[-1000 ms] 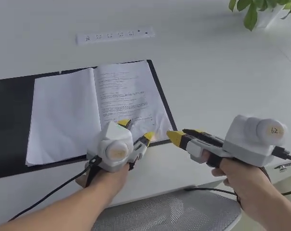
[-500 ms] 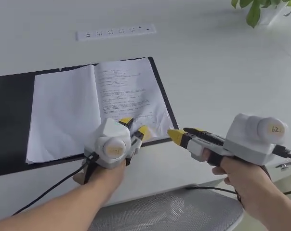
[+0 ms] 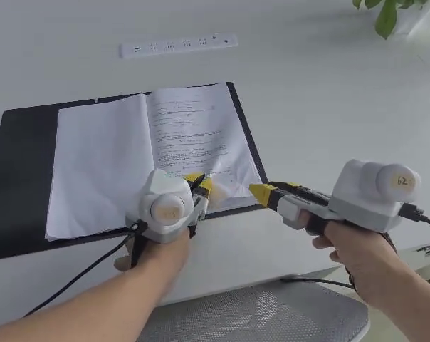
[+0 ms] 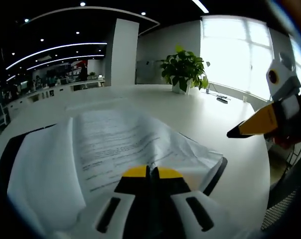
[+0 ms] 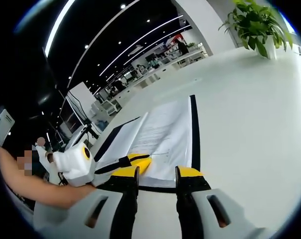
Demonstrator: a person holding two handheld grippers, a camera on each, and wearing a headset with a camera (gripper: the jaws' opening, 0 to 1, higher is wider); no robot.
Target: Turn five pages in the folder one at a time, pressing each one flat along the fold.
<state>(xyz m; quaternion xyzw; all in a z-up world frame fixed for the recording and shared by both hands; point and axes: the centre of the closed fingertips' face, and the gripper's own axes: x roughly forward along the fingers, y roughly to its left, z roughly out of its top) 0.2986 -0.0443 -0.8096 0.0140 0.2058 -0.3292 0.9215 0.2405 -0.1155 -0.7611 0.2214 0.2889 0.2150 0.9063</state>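
White table (image 3: 322, 85) in an open-plan office. White power strip (image 3: 178, 45) lies on its far side. Green potted plant (image 4: 184, 69) stands near a bright window (image 4: 230, 55). White square column (image 4: 123, 52); curved ceiling light strips (image 4: 51, 50) overhead. Grey mesh chair (image 3: 250, 313) at the table's near edge.

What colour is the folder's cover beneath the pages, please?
Black; the folder shows best in the head view.

Black folder (image 3: 19, 135), white pages (image 3: 101, 164) with fine dark print; white surface (image 3: 329, 100); white power strip (image 3: 179, 45); white left claw (image 3: 201, 184) and right claw (image 3: 261, 191), yellow-tipped; green plant (image 3: 386, 14).
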